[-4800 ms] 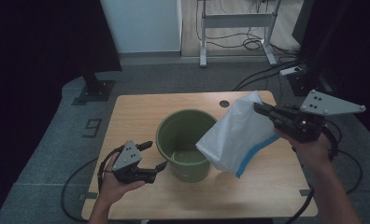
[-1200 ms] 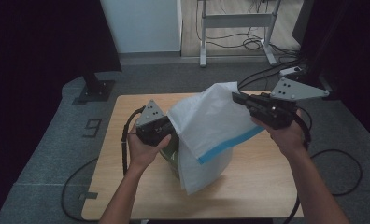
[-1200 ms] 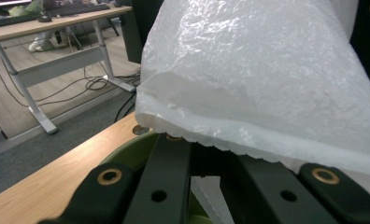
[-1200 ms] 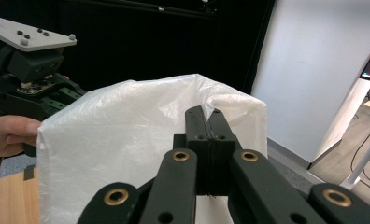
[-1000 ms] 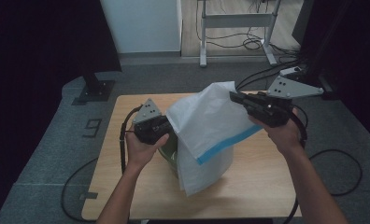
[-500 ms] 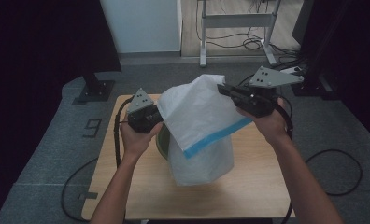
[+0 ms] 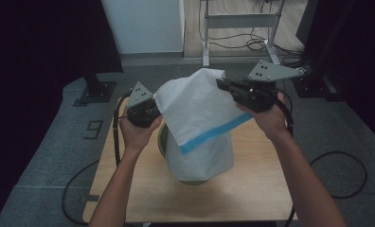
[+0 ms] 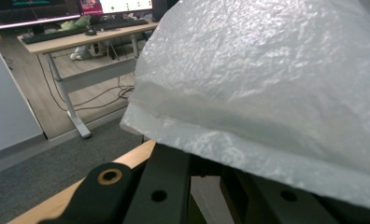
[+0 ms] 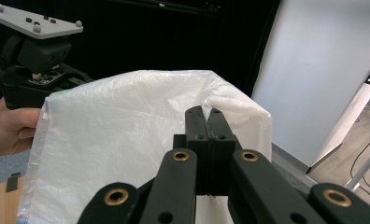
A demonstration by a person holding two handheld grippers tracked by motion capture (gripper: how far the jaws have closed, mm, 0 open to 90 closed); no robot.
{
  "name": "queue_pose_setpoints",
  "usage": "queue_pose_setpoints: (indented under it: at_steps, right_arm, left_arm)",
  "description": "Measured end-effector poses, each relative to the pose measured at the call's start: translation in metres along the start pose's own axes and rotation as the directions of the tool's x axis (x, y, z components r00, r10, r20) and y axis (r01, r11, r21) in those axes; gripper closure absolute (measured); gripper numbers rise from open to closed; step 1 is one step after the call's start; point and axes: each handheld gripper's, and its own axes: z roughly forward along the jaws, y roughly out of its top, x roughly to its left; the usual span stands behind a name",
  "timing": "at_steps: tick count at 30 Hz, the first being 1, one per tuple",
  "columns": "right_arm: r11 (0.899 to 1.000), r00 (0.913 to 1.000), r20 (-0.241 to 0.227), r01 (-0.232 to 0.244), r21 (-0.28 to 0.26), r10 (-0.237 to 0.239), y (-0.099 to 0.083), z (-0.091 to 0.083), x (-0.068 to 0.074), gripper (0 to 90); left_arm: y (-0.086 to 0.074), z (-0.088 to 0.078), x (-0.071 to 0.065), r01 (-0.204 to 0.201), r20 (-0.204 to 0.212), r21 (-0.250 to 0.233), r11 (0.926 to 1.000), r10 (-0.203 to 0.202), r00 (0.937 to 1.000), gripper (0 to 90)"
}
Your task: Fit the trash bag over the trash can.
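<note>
White plastic bag point(image 7: 200, 120) with a blue band is held up over the middle of the wooden table point(image 7: 256, 189), stretched between both grippers. Its lower end drapes down over the green bucket point(image 7: 163, 142).

Bucket: just a sliver of the rim shows at the bag's left edge, plus a dark bit of base under the bag's hem on the near side. Can't tell what's inside the bucket, the bag covers it. Bag contents not readable either; the mouth faces away and the film is opaque from above.

Left gripper point(image 7: 150, 109): pinching the left top edge of the bag. In the left gripper view the film point(image 8: 267, 93) lies over the jaws, so the tips and contact point are hidden; jaws pressed together on the bag edge.

Right gripper point(image 7: 223, 86): jaws pressed flat together, pinching the right top edge of the bag. In the right gripper view point(image 9: 206, 122) the tips sit on a fold of the film point(image 9: 127, 130), and the left gripper body point(image 9: 33, 70) and the hand holding it show far left behind the bag.

Cut off or unclear: near table edge runs out of the high view, surroundings at left and right are dark. Desk point(image 8: 80, 39) with screens shows far behind in the left gripper view, a bit blurred.
</note>
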Motion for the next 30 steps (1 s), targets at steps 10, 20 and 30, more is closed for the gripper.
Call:
queue_pose_setpoints:
  at_steps: [10,20,30]
  right_arm:
    - [1.000,1.0000,-0.006,-0.005,0.016,0.005,0.001,0.016,-0.011,89.1]
    - [1.000,1.0000,0.008,-0.006,0.019,0.005,0.008,0.034,-0.027,89.1]
    - [1.000,0.9998,0.017,0.013,-0.007,-0.013,0.028,0.046,-0.029,89.1]
  left_arm:
    - [0.008,0.010,0.013,0.000,-0.021,-0.010,1.0000,0.000,0.9998,90.0]
    - [0.018,0.019,0.031,0.013,-0.045,-0.032,0.9994,-0.014,0.9989,90.0]
    - [0.033,0.006,0.042,0.001,-0.071,-0.060,0.9982,-0.005,0.9975,90.0]
